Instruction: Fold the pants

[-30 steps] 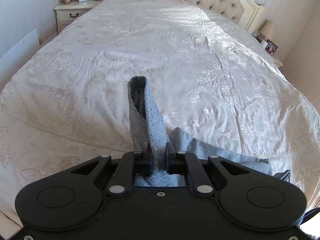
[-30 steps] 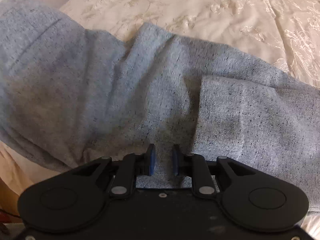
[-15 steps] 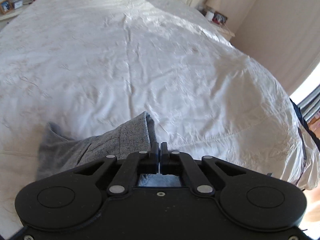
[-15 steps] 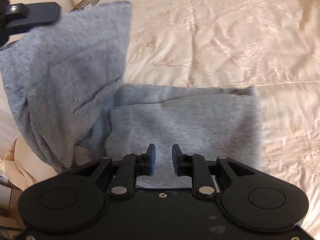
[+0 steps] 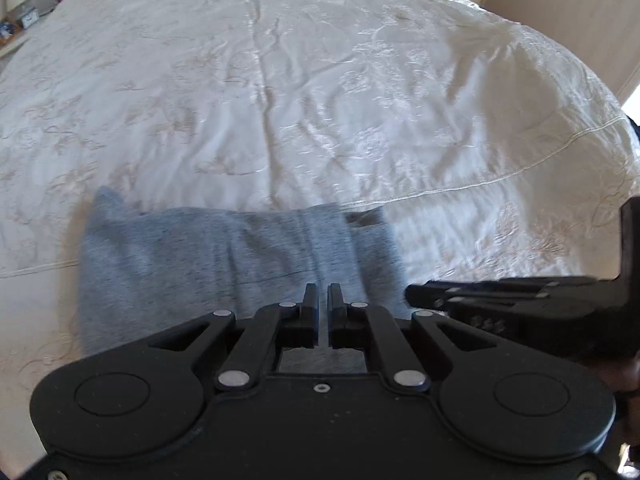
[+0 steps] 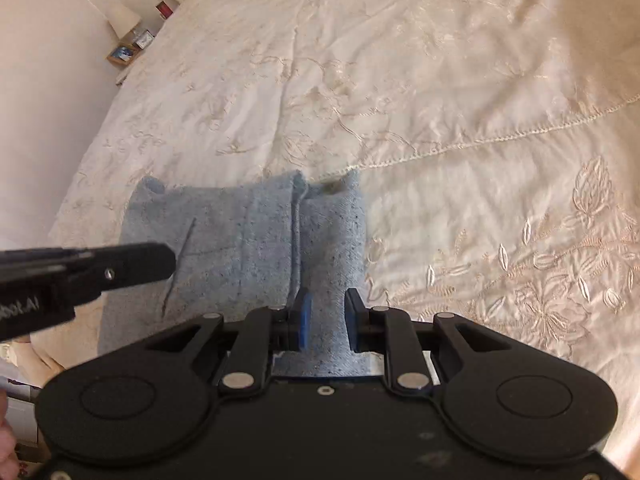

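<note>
Pants (image 5: 224, 264): soft, light grey knit, folded small near bedspread (image 5: 320, 100) edge, best pinched at doubled hem; left gripper (image 5: 323, 300) just reopened a crack, empty; right gripper (image 6: 325, 312) apart, gripping nothing.

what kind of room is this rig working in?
Most likely a home bedroom. The grey pants lie folded on a large bed with an embroidered cream bedspread, and a bedside table with a lamp and framed photo stands against the wall.
</note>
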The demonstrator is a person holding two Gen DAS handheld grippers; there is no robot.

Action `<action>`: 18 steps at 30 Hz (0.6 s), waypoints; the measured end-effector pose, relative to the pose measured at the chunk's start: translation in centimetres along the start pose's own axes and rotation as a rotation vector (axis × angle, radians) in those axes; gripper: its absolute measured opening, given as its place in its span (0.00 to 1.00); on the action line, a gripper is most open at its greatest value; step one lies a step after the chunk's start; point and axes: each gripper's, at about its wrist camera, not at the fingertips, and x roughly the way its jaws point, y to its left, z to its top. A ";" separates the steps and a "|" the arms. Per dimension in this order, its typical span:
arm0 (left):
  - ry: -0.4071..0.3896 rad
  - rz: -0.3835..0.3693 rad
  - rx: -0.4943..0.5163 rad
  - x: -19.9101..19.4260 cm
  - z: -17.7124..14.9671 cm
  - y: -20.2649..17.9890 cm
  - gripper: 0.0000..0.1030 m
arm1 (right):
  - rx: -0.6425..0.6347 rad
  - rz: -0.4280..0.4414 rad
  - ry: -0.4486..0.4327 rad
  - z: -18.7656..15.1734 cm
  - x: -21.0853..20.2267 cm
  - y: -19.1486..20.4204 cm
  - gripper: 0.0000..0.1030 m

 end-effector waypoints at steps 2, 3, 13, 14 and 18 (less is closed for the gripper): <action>0.018 0.074 -0.020 0.2 -1.2 1.8 0.10 | -0.026 0.033 -0.010 0.8 0.1 0.6 0.22; 0.031 0.115 -0.034 0.4 -1.7 2.8 0.10 | -0.039 0.048 -0.010 1.0 0.2 0.8 0.23; 0.225 0.186 -0.217 7.1 -4.9 10.7 0.11 | -0.086 0.028 0.103 2.0 5.8 3.3 0.28; 0.238 0.171 -0.220 7.7 -5.4 11.0 0.11 | -0.083 0.014 0.113 2.0 6.3 3.3 0.28; 0.248 0.112 -0.269 8.1 -5.7 12.3 0.11 | -0.053 -0.005 0.133 2.0 8.0 3.3 0.28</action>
